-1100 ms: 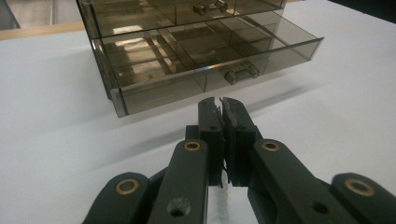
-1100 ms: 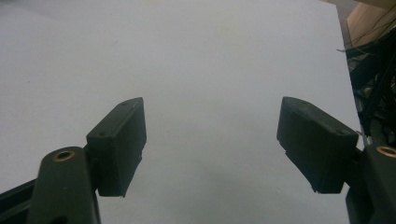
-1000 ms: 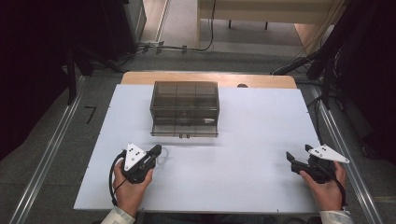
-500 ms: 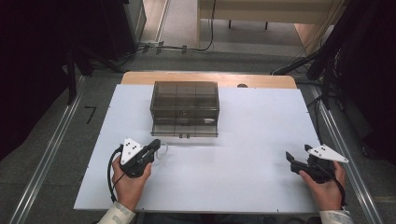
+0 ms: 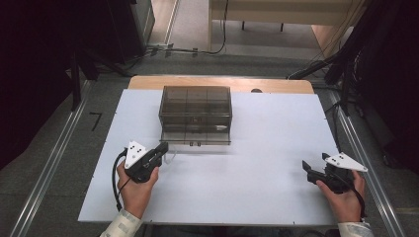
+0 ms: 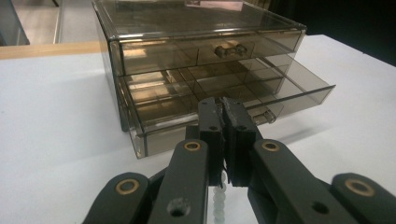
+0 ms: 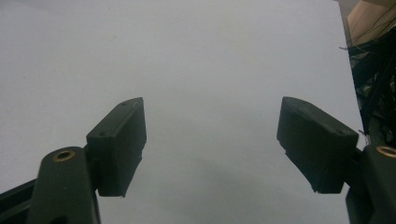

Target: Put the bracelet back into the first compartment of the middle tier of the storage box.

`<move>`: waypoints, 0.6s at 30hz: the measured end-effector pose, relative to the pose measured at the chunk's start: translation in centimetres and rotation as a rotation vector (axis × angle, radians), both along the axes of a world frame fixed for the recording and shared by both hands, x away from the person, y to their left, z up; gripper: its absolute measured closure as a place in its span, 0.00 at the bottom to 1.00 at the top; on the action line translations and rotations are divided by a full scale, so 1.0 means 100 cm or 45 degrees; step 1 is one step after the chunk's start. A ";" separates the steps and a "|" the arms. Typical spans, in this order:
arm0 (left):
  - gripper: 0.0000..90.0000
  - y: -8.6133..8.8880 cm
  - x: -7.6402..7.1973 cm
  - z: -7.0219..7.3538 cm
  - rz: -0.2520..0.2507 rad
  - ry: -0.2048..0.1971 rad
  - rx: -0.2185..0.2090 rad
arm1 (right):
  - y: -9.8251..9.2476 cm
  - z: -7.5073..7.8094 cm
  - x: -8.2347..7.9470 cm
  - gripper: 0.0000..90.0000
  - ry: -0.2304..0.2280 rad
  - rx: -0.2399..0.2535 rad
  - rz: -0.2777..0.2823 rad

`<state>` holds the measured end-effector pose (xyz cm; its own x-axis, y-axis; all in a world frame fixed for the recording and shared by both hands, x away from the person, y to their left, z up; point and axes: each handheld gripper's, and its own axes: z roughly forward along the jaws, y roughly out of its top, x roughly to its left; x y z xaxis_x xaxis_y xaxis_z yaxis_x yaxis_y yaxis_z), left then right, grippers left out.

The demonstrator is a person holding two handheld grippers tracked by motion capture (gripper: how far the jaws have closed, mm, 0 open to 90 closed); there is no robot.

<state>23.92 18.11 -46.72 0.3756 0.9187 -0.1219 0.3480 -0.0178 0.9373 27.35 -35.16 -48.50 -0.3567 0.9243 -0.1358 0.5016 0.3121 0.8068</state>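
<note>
L gripper [image 6: 223, 105] nearer open drawer [image 6: 261, 88].

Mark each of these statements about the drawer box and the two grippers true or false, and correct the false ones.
1. The left gripper is shut on a string of white beads. True.
2. The right gripper is clamped on the drawer box. False: its jaws stand wide open over bare white table.
3. The lower drawer of the smoky clear drawer box is pulled out. True.
4. The upper drawer is pulled out too. False: it sits closed.
5. The open drawer is full of beads. False: its compartments look empty.
</note>
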 end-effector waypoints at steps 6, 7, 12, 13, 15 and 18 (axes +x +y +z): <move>0.98 -0.001 0.005 0.004 -0.008 -0.009 -0.005 | 0.000 0.000 0.000 0.25 0.006 -0.004 0.000; 0.98 -0.001 0.006 0.004 -0.007 -0.014 -0.007 | 0.000 0.000 0.000 0.25 0.006 -0.004 0.000; 0.98 -0.003 0.008 0.008 -0.012 -0.030 -0.011 | 0.000 -0.001 0.001 0.25 0.006 -0.004 -0.004; 0.98 -0.003 0.008 0.009 -0.009 -0.037 -0.012 | 0.000 -0.001 0.001 0.25 0.008 -0.003 -0.005; 0.98 -0.003 0.009 0.010 -0.008 -0.040 -0.019 | 0.000 -0.001 0.001 0.25 0.007 -0.005 -0.005; 0.98 -0.002 0.011 0.011 -0.006 -0.046 -0.024 | 0.000 -0.001 0.001 0.25 0.009 -0.006 -0.003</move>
